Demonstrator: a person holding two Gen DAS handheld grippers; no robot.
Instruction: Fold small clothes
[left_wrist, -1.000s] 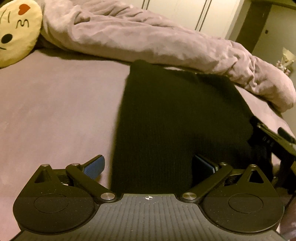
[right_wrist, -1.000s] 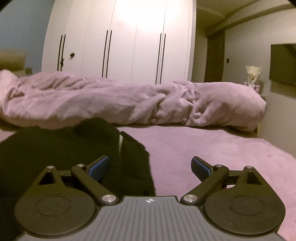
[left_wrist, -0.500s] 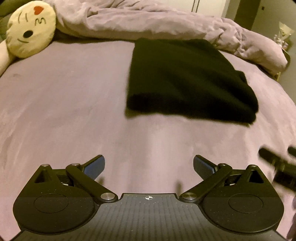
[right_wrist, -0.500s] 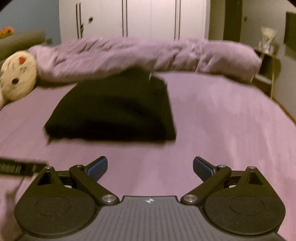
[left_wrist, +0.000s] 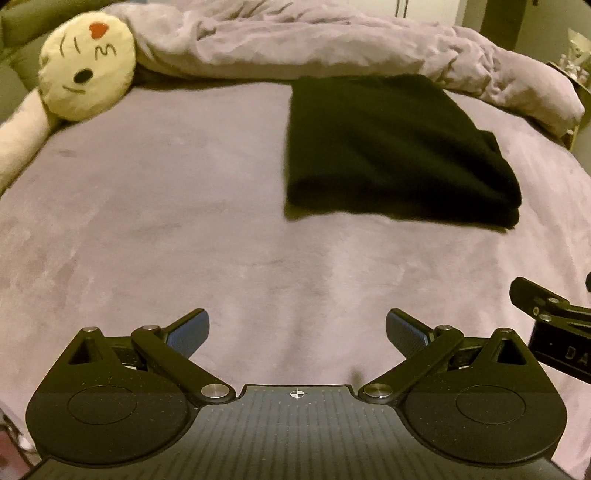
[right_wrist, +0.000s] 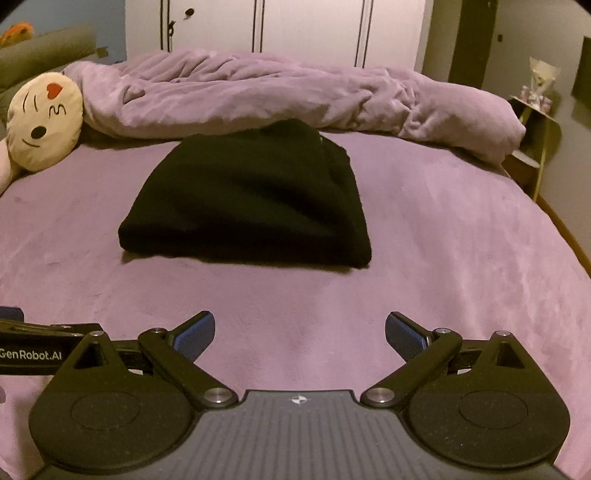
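Observation:
A black knit garment (left_wrist: 395, 147) (right_wrist: 251, 199) lies folded into a thick rectangle on the purple bed sheet (left_wrist: 184, 229) (right_wrist: 443, 258), well ahead of both grippers. My left gripper (left_wrist: 297, 328) is open, its blue-padded fingers wide apart over bare sheet with nothing between them. My right gripper (right_wrist: 299, 328) is open too, empty, hovering over the sheet short of the garment's near edge. Each gripper shows at the edge of the other's view, the right gripper's body (left_wrist: 554, 325) and the left gripper's body (right_wrist: 33, 347).
A bunched lilac duvet (left_wrist: 332, 40) (right_wrist: 295, 96) runs along the far side of the bed behind the garment. A cream plush pillow with a face (left_wrist: 86, 70) (right_wrist: 44, 122) sits at the far left. White wardrobe doors (right_wrist: 314, 29) and a small side shelf (right_wrist: 535, 122) stand beyond.
Both grippers have pulled back from the garment toward the near side of the bed. A second ago they were at the garment's edge; now it lies apart from them, folded.

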